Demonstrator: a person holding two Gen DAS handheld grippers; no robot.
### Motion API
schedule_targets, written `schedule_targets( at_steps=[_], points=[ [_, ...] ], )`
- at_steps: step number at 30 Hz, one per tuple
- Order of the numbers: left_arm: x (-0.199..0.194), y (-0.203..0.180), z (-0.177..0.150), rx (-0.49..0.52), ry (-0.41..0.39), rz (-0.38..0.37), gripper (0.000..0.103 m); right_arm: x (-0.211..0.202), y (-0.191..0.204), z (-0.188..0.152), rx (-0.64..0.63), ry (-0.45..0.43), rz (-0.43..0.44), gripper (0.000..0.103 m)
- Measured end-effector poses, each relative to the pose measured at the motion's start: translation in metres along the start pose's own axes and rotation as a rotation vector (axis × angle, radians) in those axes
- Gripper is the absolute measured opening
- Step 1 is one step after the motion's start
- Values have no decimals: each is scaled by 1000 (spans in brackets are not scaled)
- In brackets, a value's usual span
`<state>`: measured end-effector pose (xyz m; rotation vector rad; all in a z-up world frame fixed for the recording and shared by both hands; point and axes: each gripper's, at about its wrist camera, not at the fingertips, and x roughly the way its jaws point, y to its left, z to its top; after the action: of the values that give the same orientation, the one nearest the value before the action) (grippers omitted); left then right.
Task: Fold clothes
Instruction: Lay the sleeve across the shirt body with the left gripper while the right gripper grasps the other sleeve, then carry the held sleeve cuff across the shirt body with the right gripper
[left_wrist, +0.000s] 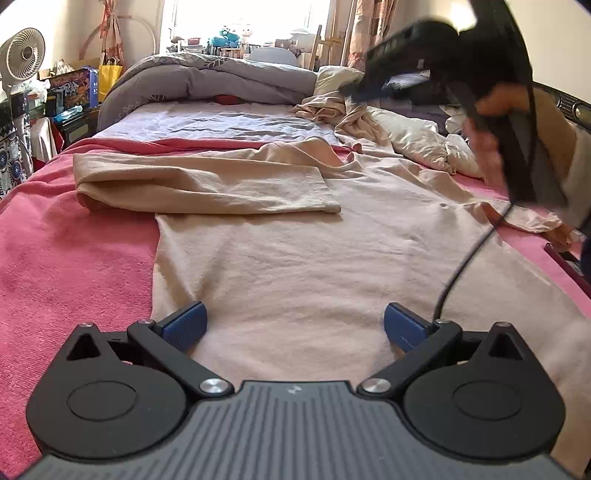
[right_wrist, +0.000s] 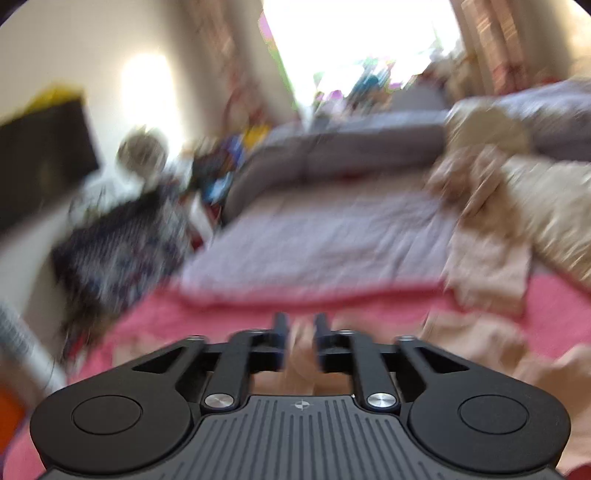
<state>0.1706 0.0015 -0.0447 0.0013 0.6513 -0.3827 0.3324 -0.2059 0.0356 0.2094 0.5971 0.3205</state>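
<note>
left gripper (left_wrist: 295, 325) – we hold it low, angled downward, blue pads (left_wrist: 186, 325) spread wide with nothing pinched | right gripper (right_wrist: 301, 332) – we carry it raised, angled downward, jaws narrowly parted, view blurred, so a grip cannot be judged | right hand (left_wrist: 491, 122) – wrapped round its handle, blurred

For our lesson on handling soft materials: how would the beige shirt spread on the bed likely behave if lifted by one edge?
The shirt would probably droop and hang limp, since its sleeve already lies folded flat across it. It looks light, thin cloth with soft creases. It may drag rather than slide on the fuzzy pink blanket.
</note>
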Motion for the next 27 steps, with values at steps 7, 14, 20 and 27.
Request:
schedule_targets(
  at_steps=[7,14,20,27],
  points=[
    [0,2,-1,-18,-14,15,103,64,23,-58,-93,161,-15,65],
    [-2,5,-2,-39,-24,7,103,60,28,-36,38,48,-36,8],
    [-8,10,5,-85,-17,39,103,15,21,2,47,-33,-18,7],
    [-12,34,64,-75,-54,205,103,-39,-6,59,-18,-146,-145,7]
  ],
)
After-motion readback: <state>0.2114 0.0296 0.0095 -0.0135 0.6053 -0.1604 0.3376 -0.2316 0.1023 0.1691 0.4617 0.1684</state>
